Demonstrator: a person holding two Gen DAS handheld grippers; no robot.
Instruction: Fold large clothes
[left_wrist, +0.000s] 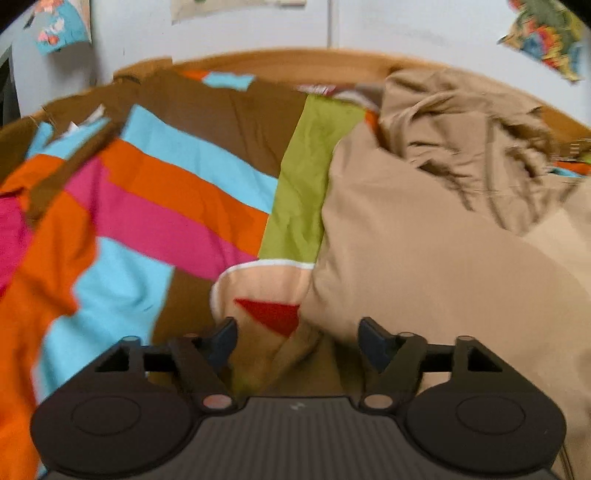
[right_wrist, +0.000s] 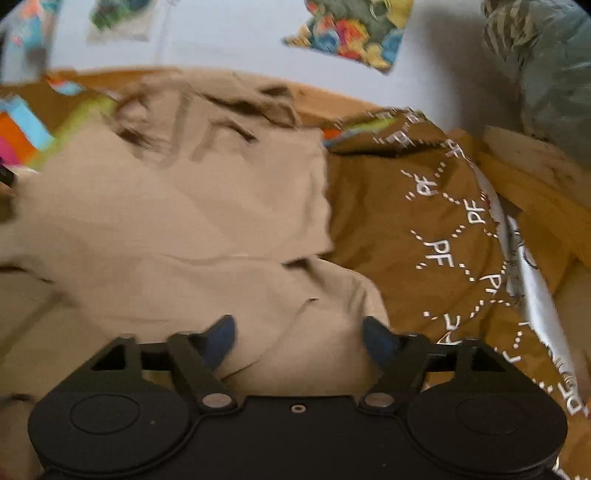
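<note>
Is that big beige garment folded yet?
Not neatly: the beige garment lies rumpled, its far end bunched in creases.

A large tan garment (right_wrist: 177, 221) lies rumpled across the bed.

Ahead of me I saw a pale wall (left_wrist: 406, 33) with bright, multicoloured pictures (right_wrist: 351, 29) stuck to it, one a blue-toned picture (left_wrist: 62, 22) at the far left. Below the wall ran a curved wooden bed frame (left_wrist: 295, 61). The bed was spread with a striped cover (left_wrist: 155, 192) in orange, pink, sky blue, brown and green. At my right lay a brown lettered cloth (right_wrist: 424, 206) printed with white "PF". Lighting was soft and even.
</note>
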